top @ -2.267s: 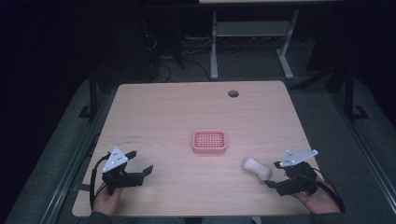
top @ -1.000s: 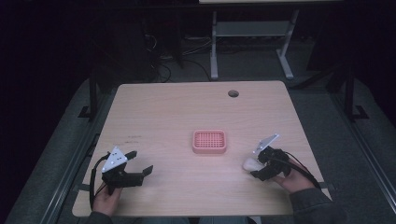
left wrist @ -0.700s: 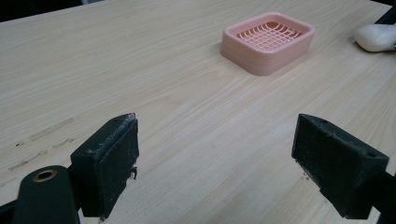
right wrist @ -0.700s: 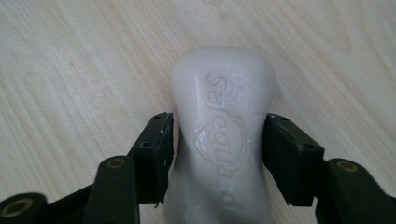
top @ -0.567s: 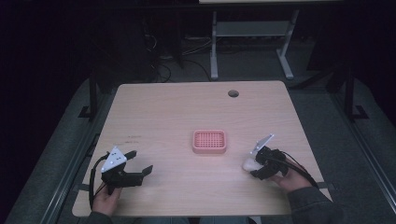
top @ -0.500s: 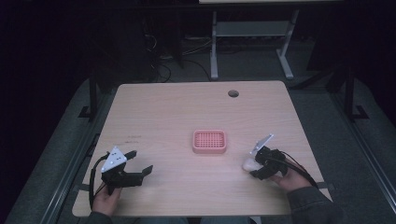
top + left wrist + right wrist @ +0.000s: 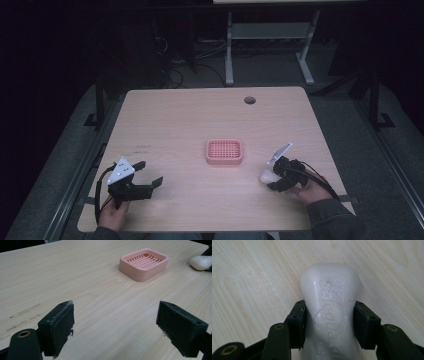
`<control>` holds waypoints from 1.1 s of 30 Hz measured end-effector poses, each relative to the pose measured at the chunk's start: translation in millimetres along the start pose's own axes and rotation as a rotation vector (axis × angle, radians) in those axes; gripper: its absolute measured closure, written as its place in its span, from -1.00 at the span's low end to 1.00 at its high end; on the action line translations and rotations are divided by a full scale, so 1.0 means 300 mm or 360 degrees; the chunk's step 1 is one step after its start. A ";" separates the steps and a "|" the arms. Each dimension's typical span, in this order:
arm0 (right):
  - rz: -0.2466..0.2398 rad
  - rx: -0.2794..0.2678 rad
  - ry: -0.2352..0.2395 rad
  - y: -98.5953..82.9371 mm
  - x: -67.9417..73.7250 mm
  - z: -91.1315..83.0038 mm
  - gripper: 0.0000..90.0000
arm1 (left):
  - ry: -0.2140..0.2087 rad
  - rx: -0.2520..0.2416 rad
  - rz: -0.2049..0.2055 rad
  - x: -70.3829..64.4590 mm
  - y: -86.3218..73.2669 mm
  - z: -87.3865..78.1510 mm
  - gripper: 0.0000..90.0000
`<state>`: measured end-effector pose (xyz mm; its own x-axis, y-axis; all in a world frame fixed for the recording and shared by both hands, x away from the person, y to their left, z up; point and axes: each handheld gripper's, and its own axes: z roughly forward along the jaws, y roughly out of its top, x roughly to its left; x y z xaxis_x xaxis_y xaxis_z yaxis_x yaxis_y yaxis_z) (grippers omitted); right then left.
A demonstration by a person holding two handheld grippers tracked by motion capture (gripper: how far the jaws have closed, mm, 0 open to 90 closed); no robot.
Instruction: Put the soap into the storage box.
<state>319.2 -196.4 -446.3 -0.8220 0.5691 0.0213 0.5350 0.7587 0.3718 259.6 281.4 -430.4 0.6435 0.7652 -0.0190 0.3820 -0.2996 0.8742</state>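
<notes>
A white bar of soap (image 7: 329, 305) lies on the wooden table, and my right gripper (image 7: 329, 325) is shut on it with a jaw pressed against each long side. From above, the soap (image 7: 267, 176) sits at the table's right front, just left of the right gripper (image 7: 278, 176). A pink slotted soap dish (image 7: 224, 151) stands near the table's middle, a short way left of the soap. My left gripper (image 7: 146, 175) rests open at the front left, its jaws wide apart over bare wood. Its own view shows the dish (image 7: 143, 263) and the soap (image 7: 201, 262) far ahead.
The table (image 7: 190, 125) has a round cable hole (image 7: 249, 100) at its back right. Beyond the far edge stand a desk frame (image 7: 267, 45) and cables on a dark floor. Bare wood lies between the two grippers.
My right gripper moved left and forward to the soap and shut on it. The left gripper stayed where it was, open.
</notes>
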 end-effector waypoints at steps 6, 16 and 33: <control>-0.0043 -0.0001 0.0024 0.010 0.003 0.000 0.08 | 0.0008 -0.0003 -0.0010 0.006 0.001 -0.006 -0.68; -0.0103 -0.0029 0.0045 0.051 0.018 -0.025 0.09 | 0.0013 -0.0030 -0.0024 0.010 0.003 -0.015 -0.68; -0.0133 -0.0104 0.0074 0.086 0.010 -0.083 0.09 | 0.0024 -0.0038 -0.0034 0.009 0.005 -0.015 -0.68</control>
<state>325.6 -182.9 -413.4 -0.8722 0.4882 0.0303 0.4516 0.7797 0.4337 258.8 285.5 -427.1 0.6251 0.7799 -0.0304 0.3796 -0.2698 0.8850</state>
